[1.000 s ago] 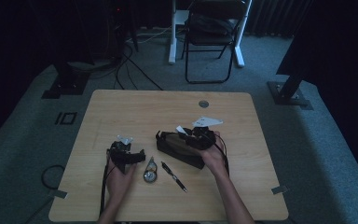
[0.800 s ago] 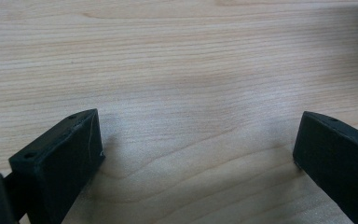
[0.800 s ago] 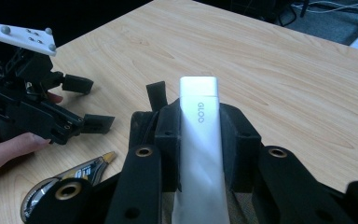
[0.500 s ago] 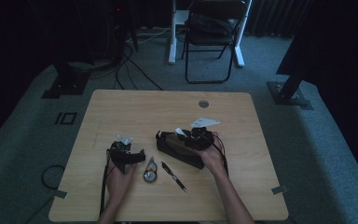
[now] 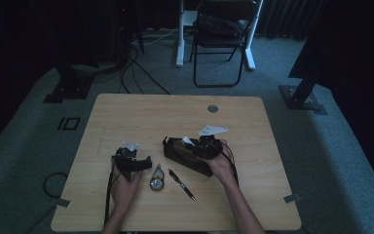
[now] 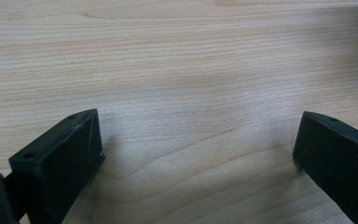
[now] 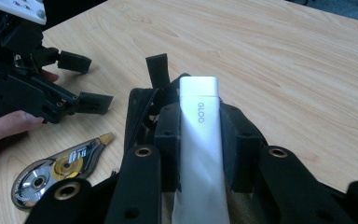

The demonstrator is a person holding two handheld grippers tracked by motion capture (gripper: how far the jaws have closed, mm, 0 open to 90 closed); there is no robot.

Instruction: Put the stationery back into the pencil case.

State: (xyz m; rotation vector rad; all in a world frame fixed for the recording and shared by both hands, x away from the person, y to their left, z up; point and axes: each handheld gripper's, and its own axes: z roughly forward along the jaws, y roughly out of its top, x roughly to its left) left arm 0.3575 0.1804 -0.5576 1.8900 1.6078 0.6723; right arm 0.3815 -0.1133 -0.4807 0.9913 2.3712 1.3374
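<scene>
A white glue stick (image 7: pixel 198 154) sits between black jaws above a pale wood-grain table (image 7: pixel 284 60).

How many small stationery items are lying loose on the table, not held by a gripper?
2. A correction tape roller lies between the two hands, and a black pen lies just right of it. The white glue stick is held in the right gripper. More may be hidden inside the black pouch.
</scene>
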